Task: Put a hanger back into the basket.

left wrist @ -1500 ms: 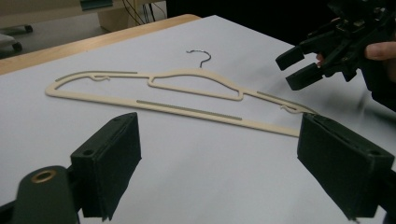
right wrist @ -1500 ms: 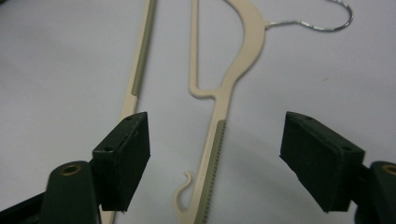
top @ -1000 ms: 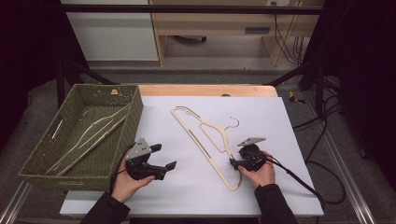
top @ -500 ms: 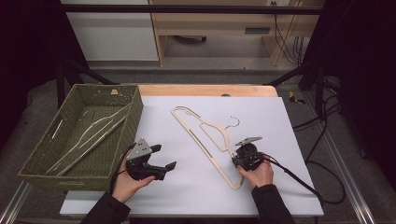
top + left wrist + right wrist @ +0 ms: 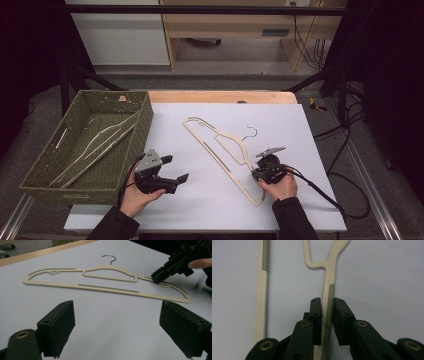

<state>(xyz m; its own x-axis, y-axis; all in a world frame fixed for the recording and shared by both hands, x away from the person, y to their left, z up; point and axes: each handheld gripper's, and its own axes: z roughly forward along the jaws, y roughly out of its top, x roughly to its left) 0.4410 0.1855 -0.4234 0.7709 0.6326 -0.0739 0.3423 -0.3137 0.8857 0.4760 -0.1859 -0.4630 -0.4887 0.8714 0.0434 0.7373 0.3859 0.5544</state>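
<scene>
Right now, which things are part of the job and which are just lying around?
Part of the job:
- cream hanger on the table
- right hand-held gripper, jaws just closed on the hanger's shoulder
- green basket, hangers already lie in it

Just lying about:
- left hand-held gripper, open and holding nothing
- cables off the table's right

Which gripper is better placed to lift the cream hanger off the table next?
Right: the right gripper has just closed on the flat cream hanger's shoulder arm. The left gripper stands open, apart from it.

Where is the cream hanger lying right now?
In the high view the cream hanger lies flat on the white table, right of the green basket, its near arm pinched by the right gripper.
</scene>
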